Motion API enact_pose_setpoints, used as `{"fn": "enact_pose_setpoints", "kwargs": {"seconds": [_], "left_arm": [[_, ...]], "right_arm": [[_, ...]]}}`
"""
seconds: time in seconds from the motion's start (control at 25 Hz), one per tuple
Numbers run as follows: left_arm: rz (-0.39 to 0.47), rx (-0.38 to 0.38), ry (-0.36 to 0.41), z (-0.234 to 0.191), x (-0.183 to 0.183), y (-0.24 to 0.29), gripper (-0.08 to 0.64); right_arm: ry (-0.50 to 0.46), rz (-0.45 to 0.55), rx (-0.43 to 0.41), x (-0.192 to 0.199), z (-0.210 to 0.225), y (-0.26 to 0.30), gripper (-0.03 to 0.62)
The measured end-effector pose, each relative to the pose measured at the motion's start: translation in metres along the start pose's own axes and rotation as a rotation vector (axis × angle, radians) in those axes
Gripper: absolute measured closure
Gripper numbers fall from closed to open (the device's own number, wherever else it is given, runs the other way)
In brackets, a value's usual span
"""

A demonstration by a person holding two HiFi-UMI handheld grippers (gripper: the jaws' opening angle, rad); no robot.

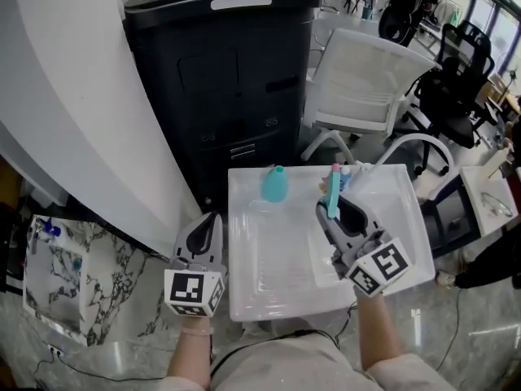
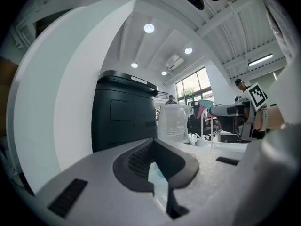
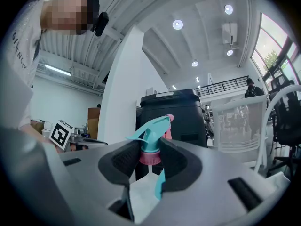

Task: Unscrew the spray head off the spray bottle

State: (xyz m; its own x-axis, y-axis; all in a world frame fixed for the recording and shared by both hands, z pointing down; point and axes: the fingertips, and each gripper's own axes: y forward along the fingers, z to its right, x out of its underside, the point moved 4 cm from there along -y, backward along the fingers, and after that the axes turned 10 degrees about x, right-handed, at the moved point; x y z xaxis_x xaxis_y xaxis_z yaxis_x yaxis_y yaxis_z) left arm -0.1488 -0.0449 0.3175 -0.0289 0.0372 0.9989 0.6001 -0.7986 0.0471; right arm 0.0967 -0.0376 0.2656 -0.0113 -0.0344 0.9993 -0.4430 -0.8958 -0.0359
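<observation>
Teal with a pink collar, the spray head (image 3: pixel 151 140) is off the spray bottle (image 1: pixel 275 184). It sits clamped at that collar between the jaws of the right gripper (image 1: pixel 332 212), just right of the bottle. The bottle stands upright and headless on the white desk (image 1: pixel 269 292), near its far edge. Left of the bottle and nearer the person, past the desk's edge, the left gripper (image 1: pixel 212 222) has its jaws pressed together on nothing. The unscrewing looks finished, so what remains is dealing with the freed head. Next, I judge, it wants lowering onto a bare part of the desk beside the bottle before the jaws part, so it cannot drop or roll.
</observation>
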Motion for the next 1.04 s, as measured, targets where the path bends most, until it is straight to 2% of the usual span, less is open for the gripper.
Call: {"fn": "enact_pose_setpoints", "kwargs": {"seconds": [0.64,1.04], "left_arm": [[0.030,-0.023,-0.005,-0.007,-0.008,-0.023,0.555],[0.039,-0.018,-0.017,-0.008,-0.009,-0.030,0.555]], "right_arm": [[0.056,-0.012,0.077,0.015,-0.004,-0.021,0.457],[0.066,-0.011,0.090,0.018,-0.007,-0.027,0.457]]}}
